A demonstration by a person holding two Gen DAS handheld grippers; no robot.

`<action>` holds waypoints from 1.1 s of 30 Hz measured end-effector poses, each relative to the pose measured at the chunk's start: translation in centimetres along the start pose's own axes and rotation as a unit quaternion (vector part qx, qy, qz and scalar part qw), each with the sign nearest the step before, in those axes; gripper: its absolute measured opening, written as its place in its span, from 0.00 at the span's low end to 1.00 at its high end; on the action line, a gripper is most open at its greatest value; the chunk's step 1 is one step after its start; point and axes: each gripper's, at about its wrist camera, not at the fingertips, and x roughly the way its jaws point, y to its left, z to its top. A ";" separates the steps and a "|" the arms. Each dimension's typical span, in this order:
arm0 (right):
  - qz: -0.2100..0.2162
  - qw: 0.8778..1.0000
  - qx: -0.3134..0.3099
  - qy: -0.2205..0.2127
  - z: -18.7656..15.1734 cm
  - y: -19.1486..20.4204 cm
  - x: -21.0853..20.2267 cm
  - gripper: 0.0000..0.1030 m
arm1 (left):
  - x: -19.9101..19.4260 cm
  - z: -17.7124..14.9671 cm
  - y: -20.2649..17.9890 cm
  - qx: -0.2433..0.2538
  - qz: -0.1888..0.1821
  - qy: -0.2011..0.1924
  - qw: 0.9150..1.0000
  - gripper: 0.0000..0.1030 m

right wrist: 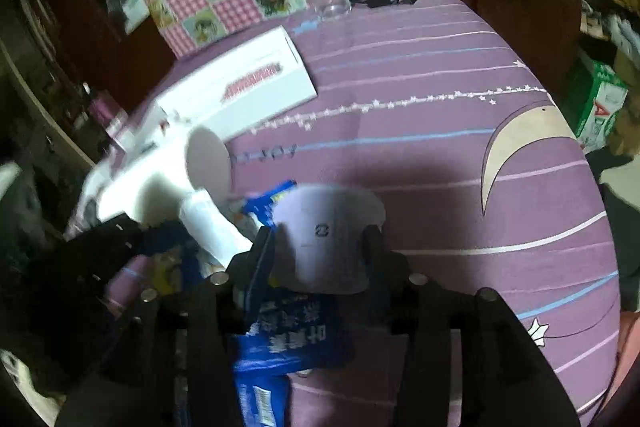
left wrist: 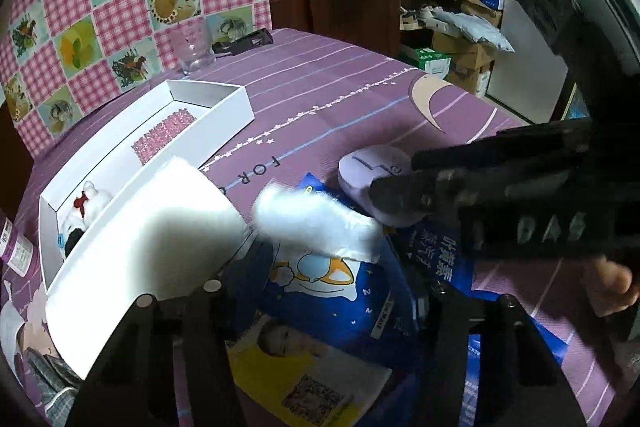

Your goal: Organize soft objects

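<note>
Right gripper [right wrist: 322, 247] clenched on a lavender soft pad [right wrist: 326, 227] above blue packets [right wrist: 280, 343]. Left gripper [left wrist: 320, 291]: whether spread or clamped cannot be told; a white fluffy piece [left wrist: 316, 223] lies ahead, beside the white box [left wrist: 224, 107] on the purple cloth [left wrist: 340, 99].

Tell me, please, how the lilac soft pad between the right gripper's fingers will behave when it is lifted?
The lilac pad looks puffy and rounded, so it probably squashes under the right gripper rather than resisting. It seems light for its size. Its edges flare past the fingers, so they may droop. It overlaps the blue packet, which might shift.
</note>
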 end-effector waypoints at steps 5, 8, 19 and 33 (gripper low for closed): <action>0.000 1.000 0.004 0.002 -0.1 -0.6 0.1 0.33 | 0.0 0.2 1.0 -0.034 -0.014 -0.005 0.999 0.23; 0.000 1.000 0.005 0.000 0.0 -0.6 0.0 0.31 | 0.1 0.2 2.3 -0.077 -0.042 -0.009 0.996 0.09; -0.010 0.999 0.045 -0.026 0.5 -2.2 -1.3 0.29 | 0.0 0.7 2.9 -0.123 -0.060 -0.010 0.991 0.39; -0.037 0.993 0.094 -0.053 1.1 -4.4 -2.9 0.29 | 4.6 6.6 0.1 -0.082 0.042 0.079 0.993 0.64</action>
